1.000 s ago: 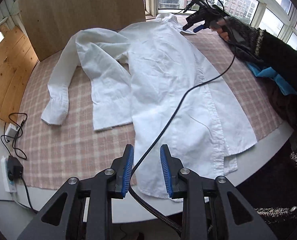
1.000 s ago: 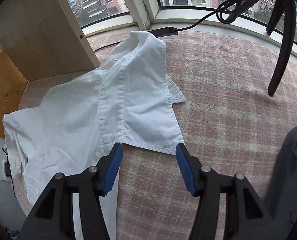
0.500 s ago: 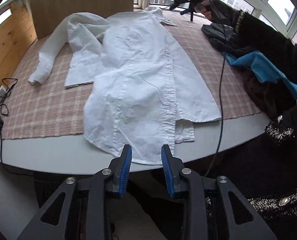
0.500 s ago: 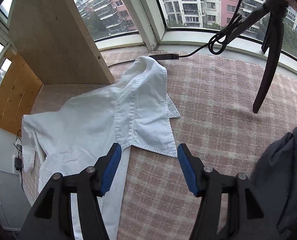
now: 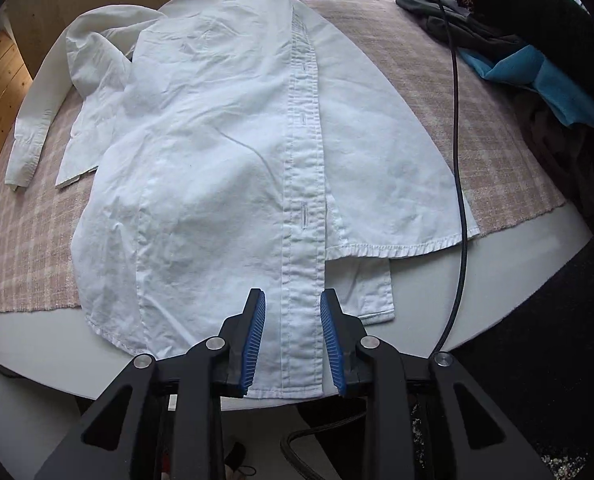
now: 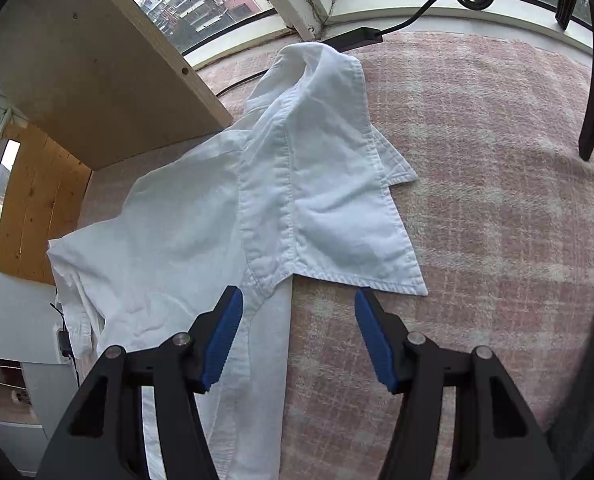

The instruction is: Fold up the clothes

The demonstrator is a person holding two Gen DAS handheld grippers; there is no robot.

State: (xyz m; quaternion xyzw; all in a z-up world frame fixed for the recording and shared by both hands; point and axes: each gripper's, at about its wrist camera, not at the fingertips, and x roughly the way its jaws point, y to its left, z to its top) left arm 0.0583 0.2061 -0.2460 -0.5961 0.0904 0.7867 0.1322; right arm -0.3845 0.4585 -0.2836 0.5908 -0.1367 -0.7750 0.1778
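We see the white cotton button-up shirt [image 5: 225, 152] spread front-up on the pink checked tablecloth [image 5: 477, 120], its hem overhanging the cloth's near edge onto the bare white tabletop [image 5: 517, 264]. Our left gripper [image 5: 291, 336] hovers with jaws apart astride the button placket at the hem at 6 o'clock. Our right gripper [image 6: 297, 340] gapes wide just short of the collar point [image 6: 377, 268], with open cloth from 1 to 4 o'clock.

a plain white cotton button-up shirt [image 5: 225, 128] lies on a pink-and-cream checked woven cloth [image 5: 477, 120]; the white tabletop [image 5: 497, 280] shows beyond; a bright blue fabric piece [image 5: 537, 76] beside dark grey clothes [image 5: 457, 24].
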